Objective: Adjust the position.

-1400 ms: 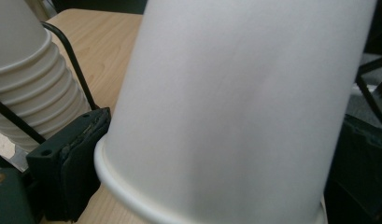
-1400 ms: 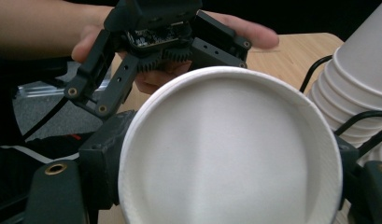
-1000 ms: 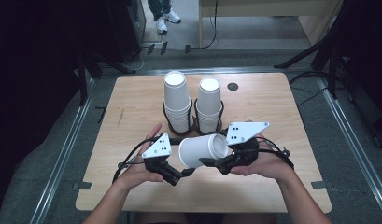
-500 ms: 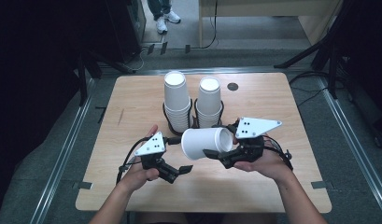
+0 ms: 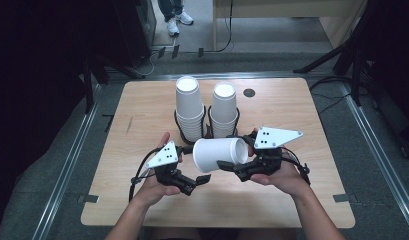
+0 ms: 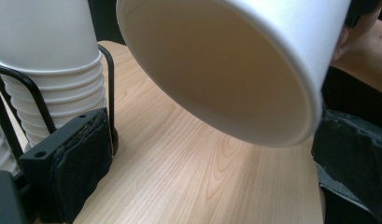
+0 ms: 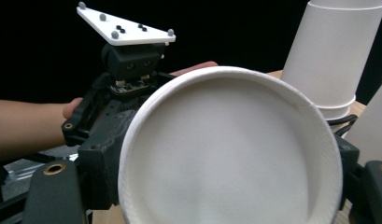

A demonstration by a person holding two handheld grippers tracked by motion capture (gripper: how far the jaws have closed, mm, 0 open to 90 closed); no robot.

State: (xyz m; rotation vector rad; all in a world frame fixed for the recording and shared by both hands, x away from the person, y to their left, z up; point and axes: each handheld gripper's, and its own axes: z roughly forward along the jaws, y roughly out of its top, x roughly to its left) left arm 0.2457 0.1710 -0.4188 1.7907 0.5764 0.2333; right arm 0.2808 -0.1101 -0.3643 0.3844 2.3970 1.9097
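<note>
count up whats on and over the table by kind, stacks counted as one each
stacks of white paper cups in the black wire holder: 2, left stack and right stack
loose white cup, on its side in the right gripper: 1
grippers, with the left gripper: 2
black disc on the table: 1
total: 7

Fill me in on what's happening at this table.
A person works with two hand-held grippers over a wooden table. The right gripper is shut on a white paper cup, held on its side above the table. The left gripper is open, beside the cup and not touching it. Two cup stacks stand in a black wire holder behind.
</note>
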